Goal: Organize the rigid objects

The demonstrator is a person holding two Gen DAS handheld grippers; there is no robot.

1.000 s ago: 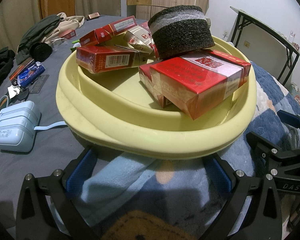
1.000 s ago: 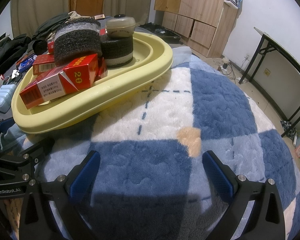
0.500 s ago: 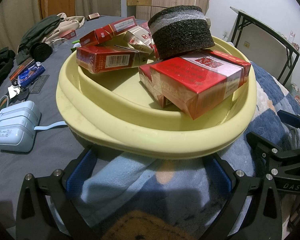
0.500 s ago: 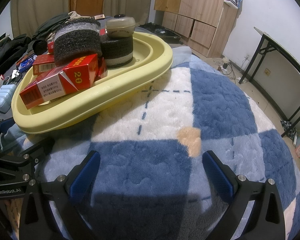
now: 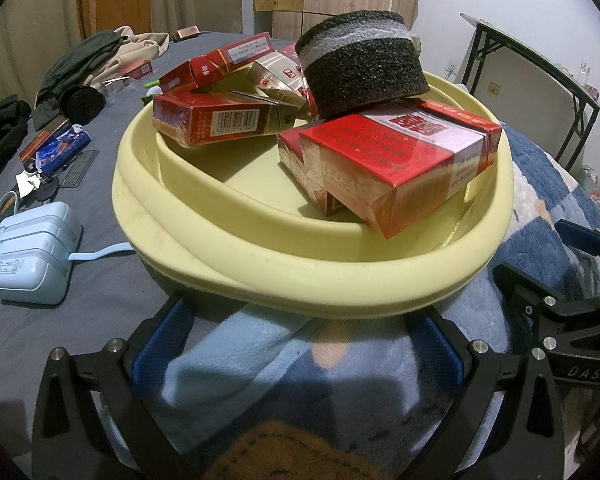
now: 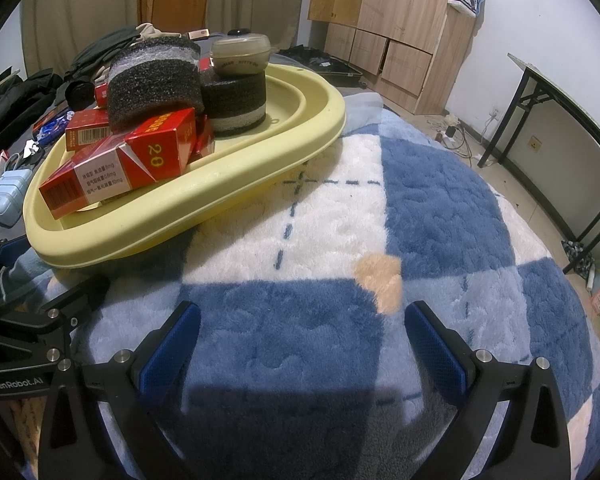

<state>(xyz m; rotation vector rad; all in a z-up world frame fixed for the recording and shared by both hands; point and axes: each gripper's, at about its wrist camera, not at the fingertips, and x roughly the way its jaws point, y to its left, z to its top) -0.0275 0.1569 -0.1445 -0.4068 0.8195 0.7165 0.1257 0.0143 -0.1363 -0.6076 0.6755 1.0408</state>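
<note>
Left of the yellow basin (image 5: 260, 276), a pale blue charger (image 5: 28, 256) lies on the grey sheet. The left gripper (image 5: 296, 344) sits just short of the basin's near rim, blue pads spread wide, nothing between them. Inside the basin: red cigarette packs (image 5: 384, 168) heaped up, a dark foam ring (image 5: 364, 68) resting on top of them. From the right wrist view, a second foam ring (image 6: 236, 100) behind carries a small lidded jar (image 6: 240, 56). Right of the basin, the right gripper (image 6: 302, 340) hangs over the blue checked blanket (image 6: 440, 216), fingers wide apart, empty.
</note>
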